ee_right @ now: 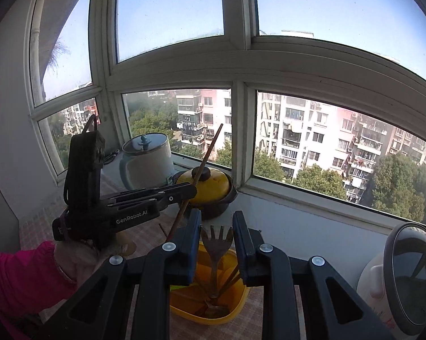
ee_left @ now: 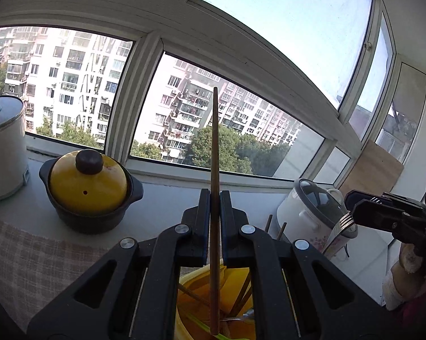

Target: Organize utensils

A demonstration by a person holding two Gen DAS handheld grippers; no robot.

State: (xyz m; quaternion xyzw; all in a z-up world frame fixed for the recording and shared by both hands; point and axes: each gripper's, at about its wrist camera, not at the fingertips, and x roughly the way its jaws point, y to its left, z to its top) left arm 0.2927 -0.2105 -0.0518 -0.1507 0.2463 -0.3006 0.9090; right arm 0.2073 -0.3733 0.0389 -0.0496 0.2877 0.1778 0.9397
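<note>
My left gripper point(ee_left: 215, 195) is shut on a brown wooden chopstick point(ee_left: 214, 153) that stands upright, its lower end over a yellow container point(ee_left: 190, 300) of utensils. The same gripper point(ee_right: 194, 190) and chopstick point(ee_right: 210, 150) show in the right wrist view. My right gripper point(ee_right: 216, 218) has a wide gap between its jaws, with a metal fork point(ee_right: 216, 242) standing between them, tines up, its handle down in the yellow container point(ee_right: 235, 306). No finger visibly touches the fork. In the left wrist view the right gripper point(ee_left: 351, 206) is beside the fork tines point(ee_left: 346, 219).
A yellow-lidded black pot point(ee_left: 89, 192) and a white lidded pot point(ee_left: 3, 153) stand at the left by the window. A white rice cooker point(ee_left: 312, 212) stands at the right. A checked cloth point(ee_left: 34, 266) covers the counter. A wooden board point(ee_left: 374, 170) leans in the corner.
</note>
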